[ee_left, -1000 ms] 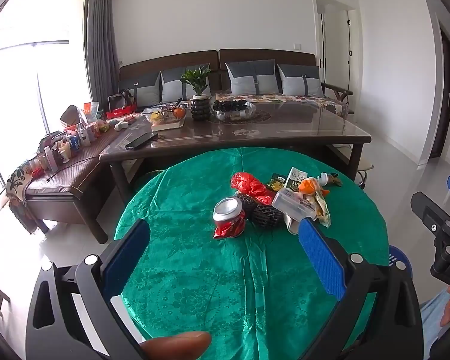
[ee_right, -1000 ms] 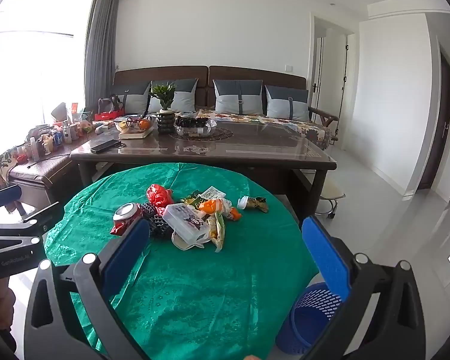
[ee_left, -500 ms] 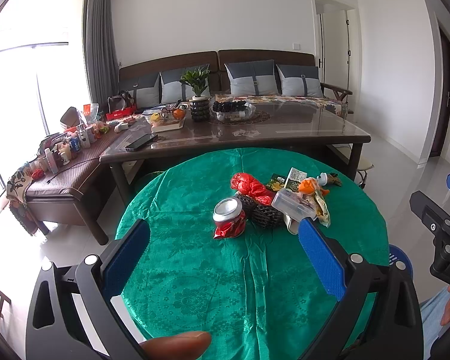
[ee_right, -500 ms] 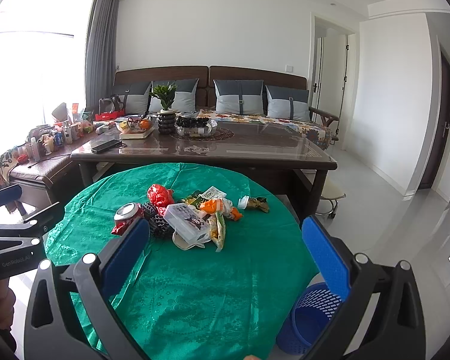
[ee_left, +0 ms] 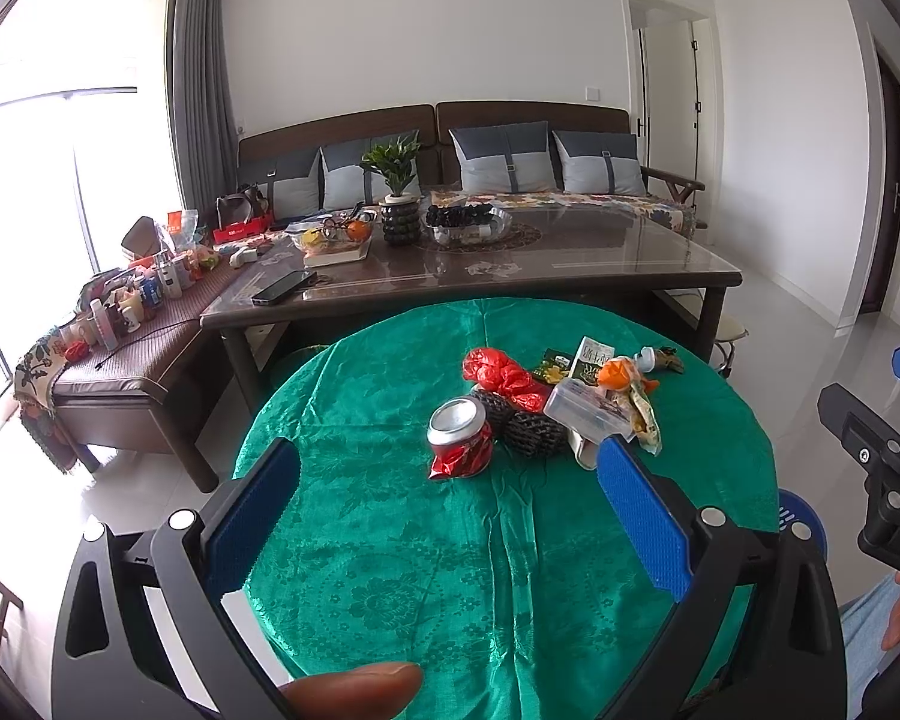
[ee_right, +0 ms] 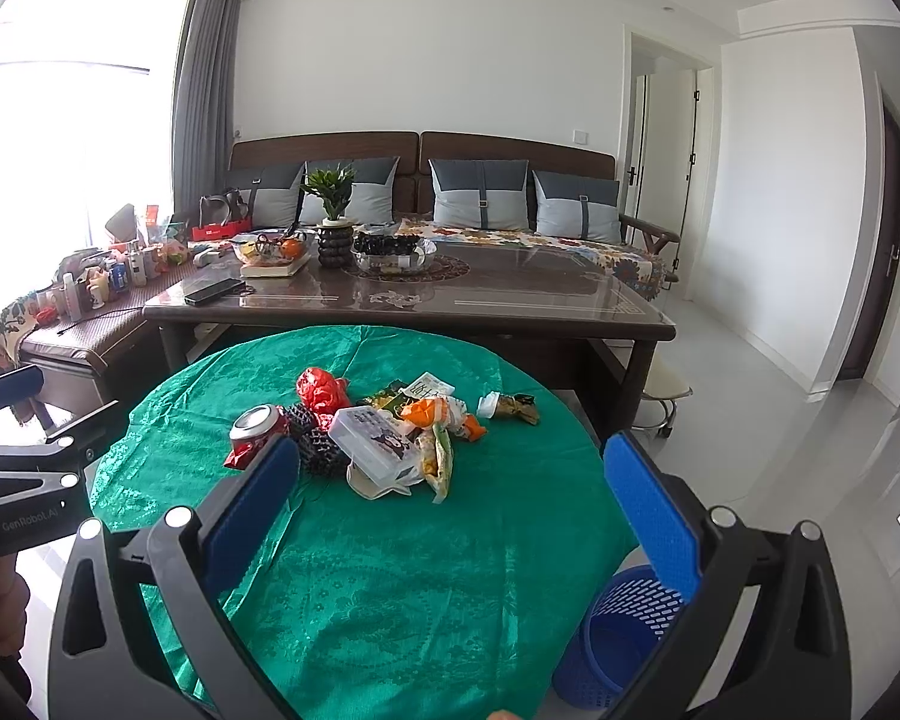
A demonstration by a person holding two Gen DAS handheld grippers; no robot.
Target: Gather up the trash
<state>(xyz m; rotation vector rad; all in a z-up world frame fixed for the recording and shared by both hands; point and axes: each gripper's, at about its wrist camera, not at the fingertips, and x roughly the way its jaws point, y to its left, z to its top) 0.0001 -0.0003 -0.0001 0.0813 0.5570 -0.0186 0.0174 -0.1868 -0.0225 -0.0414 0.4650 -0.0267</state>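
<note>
Trash pile [ee_left: 546, 402] heaped mid-surface [ee_left: 390, 570], far of both tools. Left tool [ee_left: 447, 525] wide open, nothing held; right tool [ee_right: 450, 510] likewise. Crushed can [ee_left: 459, 435] (pile's near-left edge) judged nearest left tool. Blue basket [ee_right: 606, 648] on floor, near right.

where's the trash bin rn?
The blue perforated wastebasket stands on the floor beside the near right edge of the round green-clothed table, low right in the right wrist view. In the left wrist view only a sliver of its rim shows.
</note>
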